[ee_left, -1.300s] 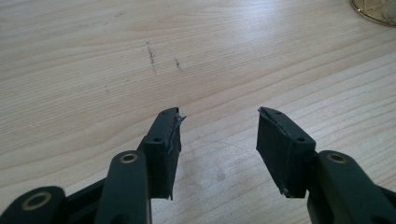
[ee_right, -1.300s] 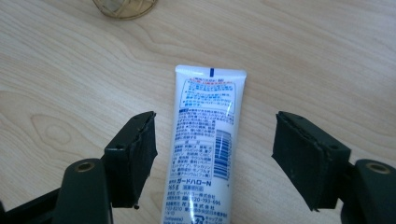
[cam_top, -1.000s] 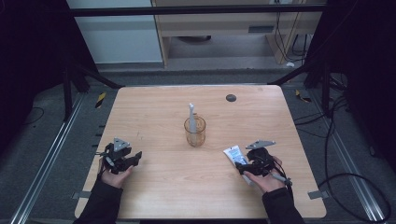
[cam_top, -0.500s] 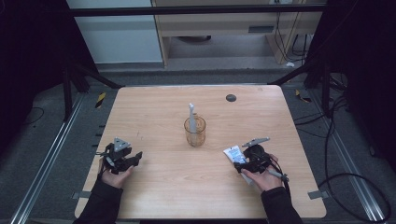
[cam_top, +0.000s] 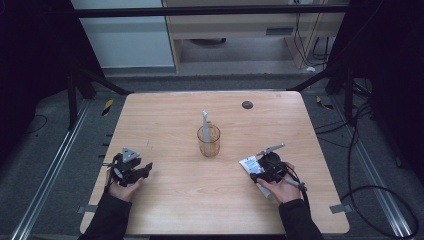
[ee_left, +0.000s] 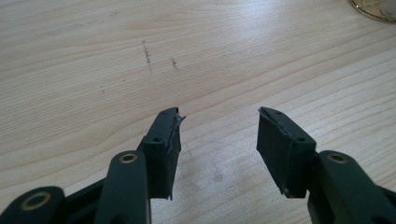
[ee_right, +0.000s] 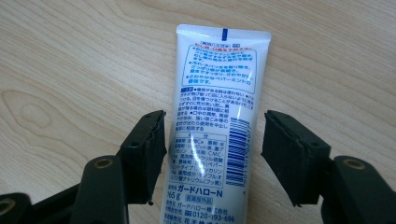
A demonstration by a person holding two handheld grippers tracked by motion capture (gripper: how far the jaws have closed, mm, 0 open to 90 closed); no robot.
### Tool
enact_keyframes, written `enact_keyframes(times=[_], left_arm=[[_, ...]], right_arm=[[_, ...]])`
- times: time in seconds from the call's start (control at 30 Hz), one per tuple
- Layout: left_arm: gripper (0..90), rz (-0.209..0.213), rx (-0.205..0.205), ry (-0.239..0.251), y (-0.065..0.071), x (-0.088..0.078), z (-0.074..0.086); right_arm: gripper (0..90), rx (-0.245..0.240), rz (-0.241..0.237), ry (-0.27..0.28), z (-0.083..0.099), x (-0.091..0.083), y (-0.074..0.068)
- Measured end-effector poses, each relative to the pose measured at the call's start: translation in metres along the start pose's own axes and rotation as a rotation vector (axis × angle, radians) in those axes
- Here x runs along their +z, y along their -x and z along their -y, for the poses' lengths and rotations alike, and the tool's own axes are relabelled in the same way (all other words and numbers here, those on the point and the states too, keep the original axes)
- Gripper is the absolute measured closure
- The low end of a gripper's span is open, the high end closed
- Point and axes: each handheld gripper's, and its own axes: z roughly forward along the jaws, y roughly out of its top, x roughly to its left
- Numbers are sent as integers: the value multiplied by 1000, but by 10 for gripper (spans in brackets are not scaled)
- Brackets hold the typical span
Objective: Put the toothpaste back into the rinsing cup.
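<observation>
Right gripper (ee_right: 212, 128) fingers have just been closing, straddling the white tube (ee_right: 215, 107) flat on the desk (cam_top: 165, 120), not yet pressing. Left gripper (ee_left: 218, 126) fingers open, nothing between them, near left.

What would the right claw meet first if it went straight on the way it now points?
Probably the white tube, already lying between the right claw's open, just-closing jaws on the table; depth is unclear.

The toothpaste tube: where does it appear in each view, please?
High view: the toothpaste tube lies right of centre, at the right gripper.
Right gripper view: the tube runs up the middle between the open jaws, which have just been closing.
Left gripper view: not in it.
Shared landmark: the wooden table.
</observation>
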Motion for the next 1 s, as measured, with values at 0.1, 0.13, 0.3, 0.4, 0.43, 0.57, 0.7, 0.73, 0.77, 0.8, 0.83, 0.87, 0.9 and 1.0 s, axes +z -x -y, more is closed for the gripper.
enact_keyframes(times=[0.1,0.13,0.3,0.4,0.43,0.57,0.7,0.73,0.77,0.8,0.83,0.87,0.9,1.0], left_arm=[[484,1,1,-1,0,0,0],[484,1,1,-1,0,0,0],[484,2,0,-1,0,0,0],[484,1,-1,-1,0,0,0],[484,1,0,-2,0,1,0],[484,2,0,-4,0,1,0],[483,2,0,-5,0,1,0],[484,2,-1,-5,0,1,0],[484,2,-1,-5,0,1,0],[484,2,-1,-4,0,1,0],[484,2,0,-4,0,1,0],[484,2,0,-3,0,1,0],[483,2,-1,-2,0,1,0],[484,3,-2,-2,0,1,0]], right_arm=[[400,2,1,-12,-1,1,0],[402,2,-2,-16,-2,2,1],[415,4,-11,-35,-3,4,0],[417,-5,-4,-47,-3,6,-1],[417,-4,-3,-52,-3,7,-1],[415,-8,3,-56,-4,9,-1],[409,-4,4,-63,-4,11,-1],[408,-1,6,-64,-4,12,-1],[408,0,4,-66,-4,12,-1],[408,6,7,-70,-4,13,-1],[408,5,6,-74,-4,13,-1],[410,-1,10,-73,-4,14,-2],[413,-1,9,-74,-4,14,-2],[427,7,5,-80,-4,14,-2]])
